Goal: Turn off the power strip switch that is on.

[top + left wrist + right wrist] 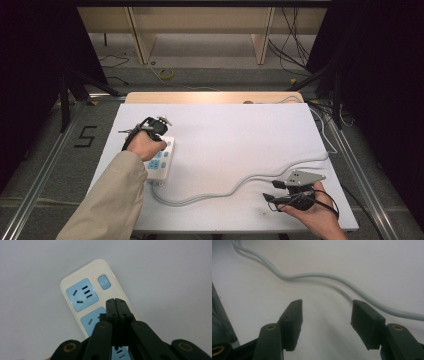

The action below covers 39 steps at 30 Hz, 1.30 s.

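the right gripper [280, 191] rests at the near right edge of the white table [235, 130], its jaws spread wide with nothing between them. a grey cord [342, 281] snakes across the table just beyond it, running to a white power strip [87, 290] at the left. the left gripper [116, 305] hovers over the strip's blue sockets, jaws pressed together, empty.

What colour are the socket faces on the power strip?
Light blue, on the white power strip; clearest in the left gripper view.
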### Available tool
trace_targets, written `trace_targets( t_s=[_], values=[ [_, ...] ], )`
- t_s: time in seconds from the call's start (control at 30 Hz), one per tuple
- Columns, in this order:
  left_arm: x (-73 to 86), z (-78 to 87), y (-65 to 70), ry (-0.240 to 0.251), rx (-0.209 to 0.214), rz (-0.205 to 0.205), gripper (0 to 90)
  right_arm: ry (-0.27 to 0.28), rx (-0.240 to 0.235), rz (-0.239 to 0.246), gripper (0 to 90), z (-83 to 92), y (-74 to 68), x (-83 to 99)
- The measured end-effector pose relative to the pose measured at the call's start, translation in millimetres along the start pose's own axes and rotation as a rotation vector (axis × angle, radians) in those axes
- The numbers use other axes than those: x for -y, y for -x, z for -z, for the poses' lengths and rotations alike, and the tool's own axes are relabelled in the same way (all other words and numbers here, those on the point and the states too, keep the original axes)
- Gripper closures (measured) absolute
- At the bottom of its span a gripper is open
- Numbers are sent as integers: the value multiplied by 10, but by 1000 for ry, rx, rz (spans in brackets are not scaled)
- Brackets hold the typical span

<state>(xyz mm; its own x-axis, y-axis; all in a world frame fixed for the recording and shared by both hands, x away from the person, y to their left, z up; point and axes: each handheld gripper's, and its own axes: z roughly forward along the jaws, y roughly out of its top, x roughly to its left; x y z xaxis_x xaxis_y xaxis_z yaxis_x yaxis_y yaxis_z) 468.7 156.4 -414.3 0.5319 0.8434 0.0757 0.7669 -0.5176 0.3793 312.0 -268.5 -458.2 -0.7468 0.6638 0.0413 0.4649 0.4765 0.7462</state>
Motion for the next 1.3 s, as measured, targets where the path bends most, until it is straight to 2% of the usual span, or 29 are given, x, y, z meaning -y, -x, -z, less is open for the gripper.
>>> trace_targets(
  t_s=[0.33, 0.47, 0.77, 1.3],
  values=[
    [-29, -38, -28, -9, -1, 10, 899, -1, 0, 0, 432, -2, 0, 1],
    [-43, -40, -28, -13, -3, 2, 899, 0, 1, -1, 433, -4, -1, 1],
    [-80, -52, -9, -6, -8, 9, 899, 2, 0, 3, 432, -4, -2, 0],
    [-158, -44, -14, -15, -21, -6, 899, 1, 1, 0, 433, -7, 2, -1]
  ],
)
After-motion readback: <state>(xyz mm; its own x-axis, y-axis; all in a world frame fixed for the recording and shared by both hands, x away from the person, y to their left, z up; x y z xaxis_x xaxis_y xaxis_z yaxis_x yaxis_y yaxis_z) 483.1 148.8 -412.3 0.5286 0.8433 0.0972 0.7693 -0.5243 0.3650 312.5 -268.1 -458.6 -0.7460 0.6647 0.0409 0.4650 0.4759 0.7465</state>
